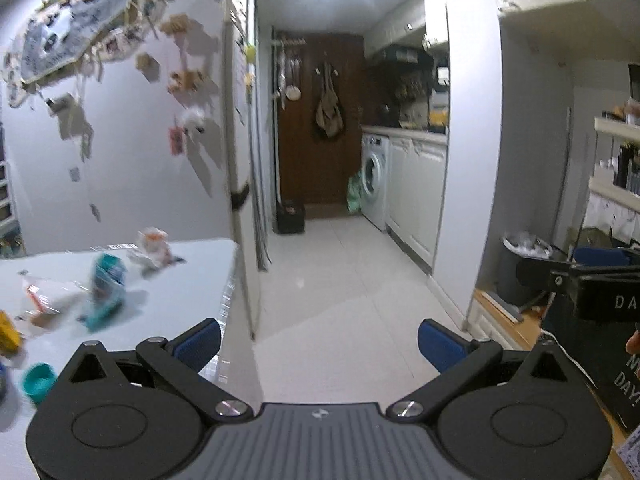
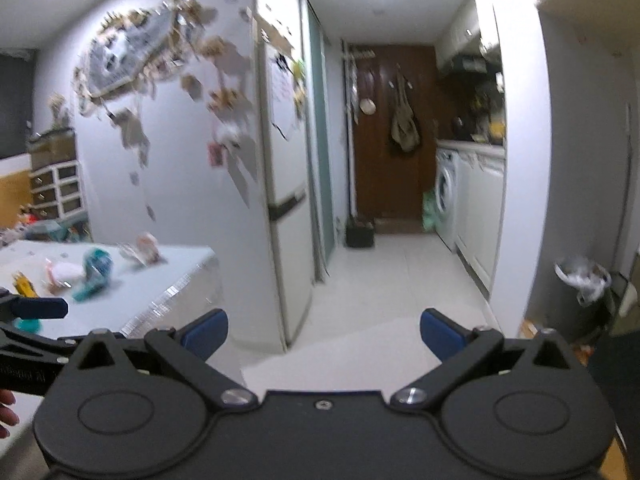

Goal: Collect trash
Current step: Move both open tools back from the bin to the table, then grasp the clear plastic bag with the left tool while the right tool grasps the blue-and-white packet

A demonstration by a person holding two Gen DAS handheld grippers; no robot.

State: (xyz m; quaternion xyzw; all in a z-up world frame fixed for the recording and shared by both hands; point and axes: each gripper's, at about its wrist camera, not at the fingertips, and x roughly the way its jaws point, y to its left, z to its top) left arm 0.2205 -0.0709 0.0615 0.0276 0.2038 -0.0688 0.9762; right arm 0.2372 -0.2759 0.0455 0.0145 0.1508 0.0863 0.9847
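Evidently both claws, left claw [image 1: 318,342] and right claw [image 2: 324,336], gape empty. Left of them on the white tabletop [image 1: 168,300] lies a crumpled teal plastic wrapper [image 1: 105,286]: probably light, soft, crackly; pinch a raised fold.

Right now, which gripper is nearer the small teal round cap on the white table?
Left. The left gripper sits just right of the teal cap; the right gripper is farther right, beyond the left one.

Glossy white desk [image 1: 168,304] is reflecting light beside crinkly plastic wrappers [image 1: 105,280]; brown door [image 1: 316,120] is looking wooden.
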